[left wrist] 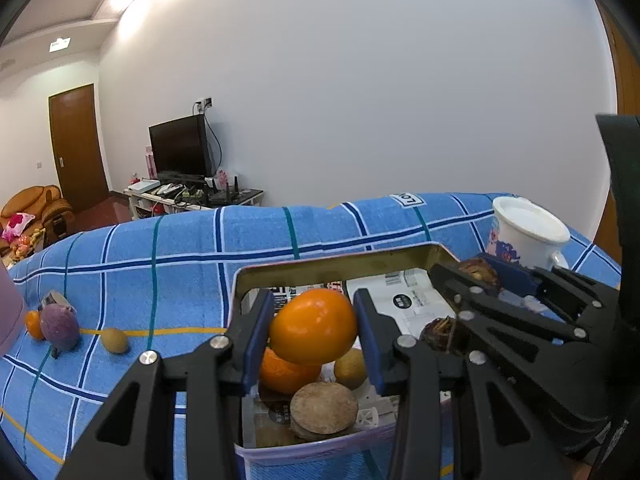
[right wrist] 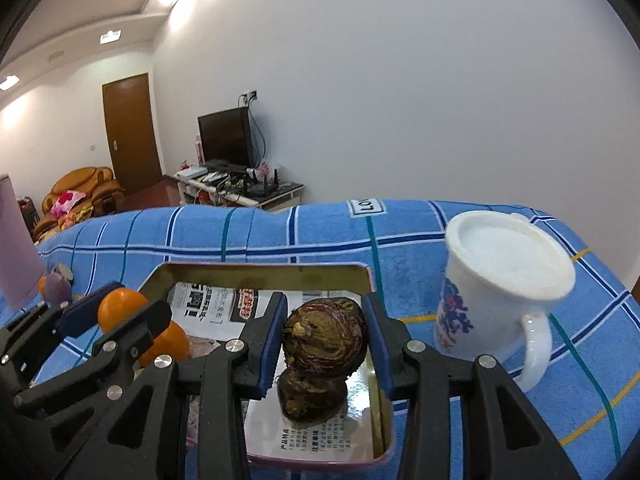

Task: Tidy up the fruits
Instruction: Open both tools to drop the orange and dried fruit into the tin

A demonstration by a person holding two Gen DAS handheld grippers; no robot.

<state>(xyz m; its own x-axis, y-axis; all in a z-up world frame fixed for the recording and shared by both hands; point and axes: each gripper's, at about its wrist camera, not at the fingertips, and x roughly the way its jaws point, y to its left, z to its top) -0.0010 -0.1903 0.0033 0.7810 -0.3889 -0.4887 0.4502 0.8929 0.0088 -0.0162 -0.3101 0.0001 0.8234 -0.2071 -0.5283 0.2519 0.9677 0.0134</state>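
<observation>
Over the tin tray [left wrist: 340,266]: left gripper [left wrist: 314,332] clamps an orange [left wrist: 314,326]. Right gripper [right wrist: 326,338] clamps a dark brown fruit [right wrist: 326,334].

Stood on blue checked cloth [right wrist: 320,232]: white mug [right wrist: 500,292]. Beyond, against white wall: dark television [right wrist: 224,138], brown door [right wrist: 130,128].

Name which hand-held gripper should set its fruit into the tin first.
Right, probably. The right hand-held gripper holds its dark brown fruit just above a bare patch of the tin. The left hand-held gripper holds its orange over piled fruit.
</observation>
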